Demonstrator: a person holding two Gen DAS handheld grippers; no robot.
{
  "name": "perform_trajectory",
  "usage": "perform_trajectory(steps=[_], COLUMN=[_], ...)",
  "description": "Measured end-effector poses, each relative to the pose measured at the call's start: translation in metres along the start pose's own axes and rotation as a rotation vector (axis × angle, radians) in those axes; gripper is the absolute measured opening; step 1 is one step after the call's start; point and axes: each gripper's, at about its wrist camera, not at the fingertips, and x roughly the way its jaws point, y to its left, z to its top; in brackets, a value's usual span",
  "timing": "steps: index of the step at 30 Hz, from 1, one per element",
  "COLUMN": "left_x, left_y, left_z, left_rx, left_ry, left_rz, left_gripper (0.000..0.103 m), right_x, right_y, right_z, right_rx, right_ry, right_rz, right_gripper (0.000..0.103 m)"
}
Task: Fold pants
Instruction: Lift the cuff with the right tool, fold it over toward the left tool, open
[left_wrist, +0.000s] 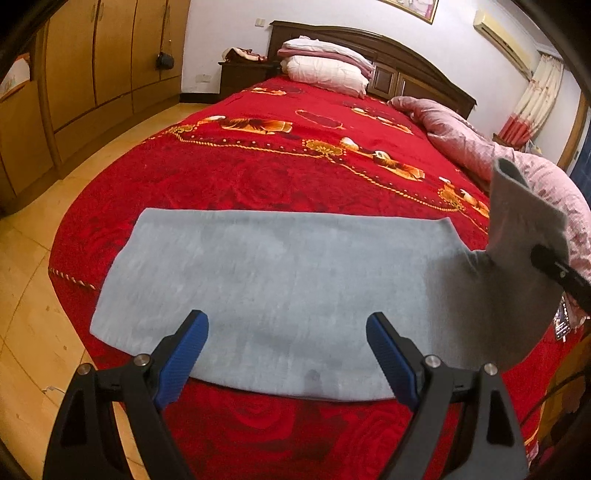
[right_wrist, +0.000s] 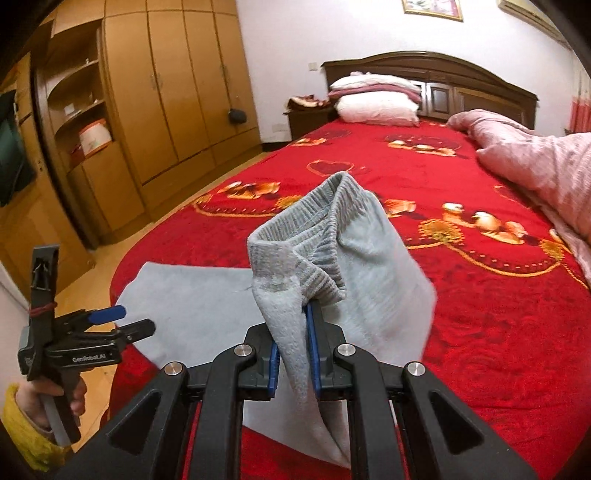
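Folding under way: grey pants (left_wrist: 280, 288) lie flat on the bed (left_wrist: 258, 177), waistband end lifted, clamped in the right hand-held gripper (right_wrist: 293, 354) for folding over; left hand-held gripper (left_wrist: 288, 354) held apart, empty.

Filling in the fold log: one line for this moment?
right gripper: shut on grey fleece pants, waistband end lifted | left gripper: open above pants | red patterned bedspread

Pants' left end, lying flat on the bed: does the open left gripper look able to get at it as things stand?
Probably yes. The left gripper hangs open just above the flat part of the pants, nothing between them. The right gripper lifts only the waistband end.
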Motion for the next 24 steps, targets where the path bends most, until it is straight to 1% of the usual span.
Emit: perform_trajectory(steps=[3,8,14,19,21,24], left_x=[0.004,0.011,0.016,0.018,0.02,0.021], left_y=[0.003,0.004,0.008,0.008,0.006,0.001], left_z=[-0.002,-0.006,-0.007,-0.006,-0.005,-0.003], left_rx=[-0.006,-0.008,-0.023,-0.03,-0.025,-0.018], left_ry=[0.006,0.021,0.029,0.032,0.034,0.035], left_rz=[-0.007,-0.009,-0.01,-0.021,-0.022,-0.028], left_gripper=[0.09,0.09,0.09,0.09,0.09,0.09], right_x=[0.016,0.044,0.074,0.089,0.093,0.092], right_y=[0.014,0.026,0.033,0.036,0.037,0.039], right_z=[-0.002,-0.011,-0.025,-0.037,-0.04,-0.042], right_rx=[-0.033,-0.067,-0.09,-0.099,-0.104,-0.098], right_ry=[0.033,0.097,0.173,0.217,0.233,0.237], right_rz=[0.011,0.028,0.054,0.063,0.065,0.09], right_gripper=[0.014,0.014,0.014,0.016,0.018,0.027])
